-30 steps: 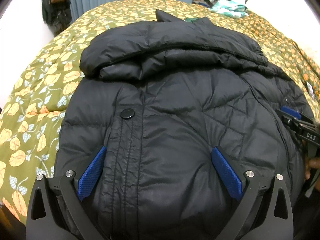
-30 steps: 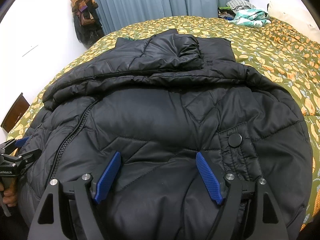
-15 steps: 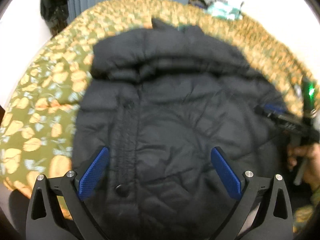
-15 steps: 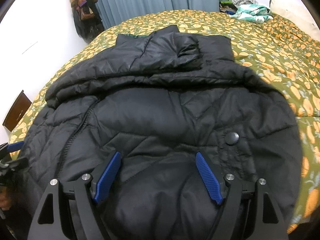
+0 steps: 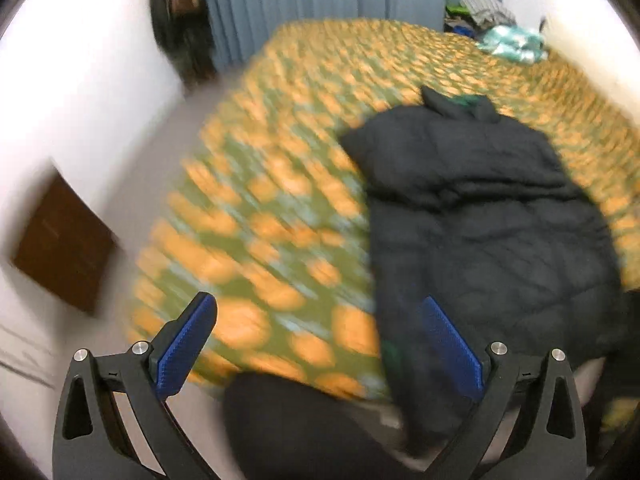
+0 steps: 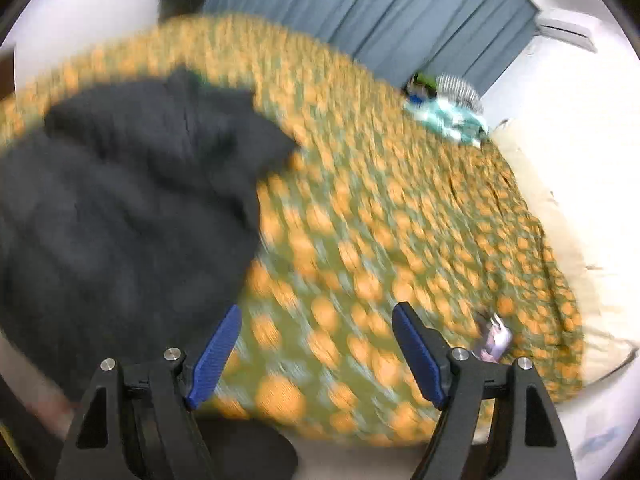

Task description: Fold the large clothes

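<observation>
Nearest in the left view, the left tongs (image 5: 320, 354) are spread wide and pinch nothing. Their blue pads (image 5: 186, 346) hang in the air over the near edge of the bed (image 5: 260, 240). One pad is over the bed cover, and the other is over the near edge of the black jacket (image 5: 488, 232). In the right view, the right tongs (image 6: 316, 354) are spread wide too, and they are empty. They hang over bare bed cover, just beside the jacket.

A little farther, the black puffy jacket lies on the bed, near the edge where the person stands. It looks like a bunched, folded heap, with the top part laid over the body. Both pictures are blurry, so the small folds are hard to see.

Farther back, the bed cover with orange leaves runs to the far wall. A small pile of clothes (image 6: 448, 116) sits at the far corner of the bed. Behind it hang blue curtains (image 5: 340, 4). A brown box (image 5: 60, 248) sits on the floor by the white wall.

The fold seems to be partly done, with both tongs off the cloth. Next, the tongs likely need to come down to the jacket's edges, pinch them, and fold it again or pat it flat.
</observation>
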